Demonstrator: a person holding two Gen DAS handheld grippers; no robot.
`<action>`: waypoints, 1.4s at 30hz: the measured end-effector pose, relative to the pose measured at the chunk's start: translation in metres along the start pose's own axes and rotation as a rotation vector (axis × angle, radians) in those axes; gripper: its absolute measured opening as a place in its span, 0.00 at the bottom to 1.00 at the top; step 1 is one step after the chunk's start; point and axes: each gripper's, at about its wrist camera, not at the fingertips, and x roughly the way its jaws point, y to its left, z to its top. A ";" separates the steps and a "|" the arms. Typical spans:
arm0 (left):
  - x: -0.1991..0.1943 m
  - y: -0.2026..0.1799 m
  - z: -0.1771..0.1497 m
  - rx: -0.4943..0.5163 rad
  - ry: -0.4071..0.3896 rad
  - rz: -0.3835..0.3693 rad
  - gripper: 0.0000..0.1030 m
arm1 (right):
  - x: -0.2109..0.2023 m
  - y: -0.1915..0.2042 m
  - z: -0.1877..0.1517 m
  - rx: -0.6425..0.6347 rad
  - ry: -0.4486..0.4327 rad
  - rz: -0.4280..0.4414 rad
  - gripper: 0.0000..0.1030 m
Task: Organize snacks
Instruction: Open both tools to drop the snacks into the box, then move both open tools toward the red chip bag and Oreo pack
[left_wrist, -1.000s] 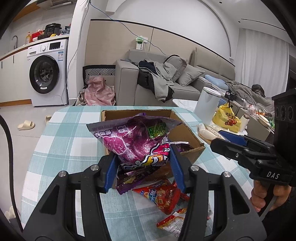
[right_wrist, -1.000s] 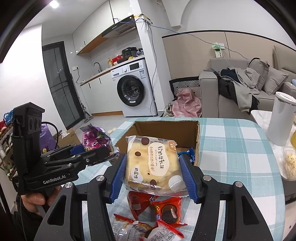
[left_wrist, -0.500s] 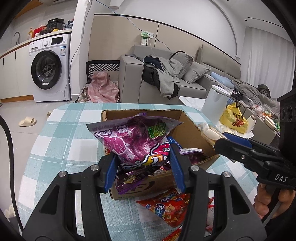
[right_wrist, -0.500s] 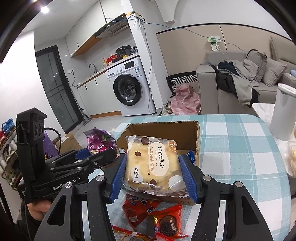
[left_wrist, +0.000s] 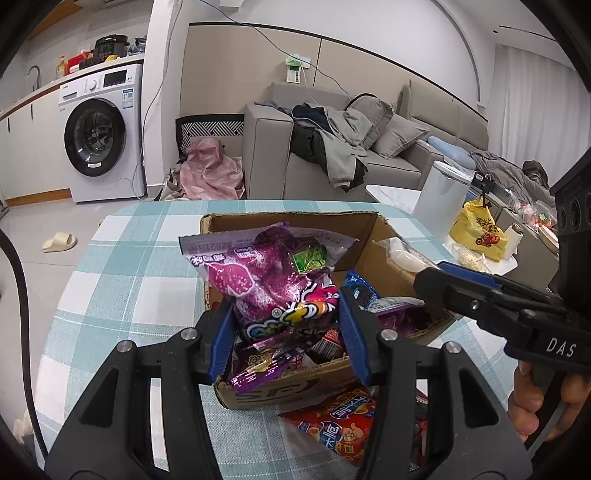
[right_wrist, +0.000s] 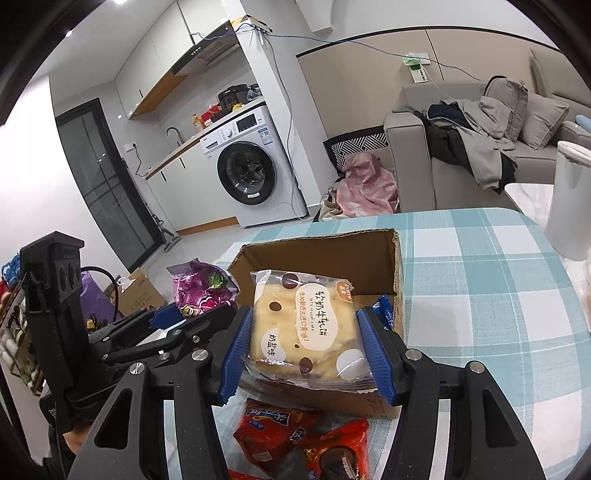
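Observation:
My left gripper (left_wrist: 286, 336) is shut on a purple snack bag (left_wrist: 273, 280) and holds it over the open cardboard box (left_wrist: 291, 218). My right gripper (right_wrist: 304, 354) is shut on a yellow soft cake packet (right_wrist: 306, 325) and holds it over the near edge of the same box (right_wrist: 321, 251). Each gripper shows in the other's view: the right one at the box's right side (left_wrist: 428, 277), the left one with the purple bag (right_wrist: 203, 288) at the box's left side. Several purple and blue packets lie inside the box.
Red snack packets (left_wrist: 340, 421) lie on the checked tablecloth (left_wrist: 122, 280) in front of the box; they also show in the right wrist view (right_wrist: 273, 432). A white bin (left_wrist: 443, 199) stands beyond the table's right edge. A sofa and a washing machine stand behind.
Both grippers have moved forward with their packets, from in front of the box to over it. The box now looks closer and the red packets lie lower in view.

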 end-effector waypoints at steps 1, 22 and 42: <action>0.003 -0.001 0.000 0.001 0.003 0.001 0.48 | 0.001 -0.001 0.000 0.005 0.003 0.002 0.57; 0.020 0.004 -0.011 0.019 0.010 0.005 0.70 | 0.014 -0.008 0.003 0.031 -0.001 -0.002 0.61; -0.071 -0.001 -0.051 0.009 -0.019 -0.008 0.99 | -0.050 -0.010 -0.040 -0.076 0.066 -0.110 1.00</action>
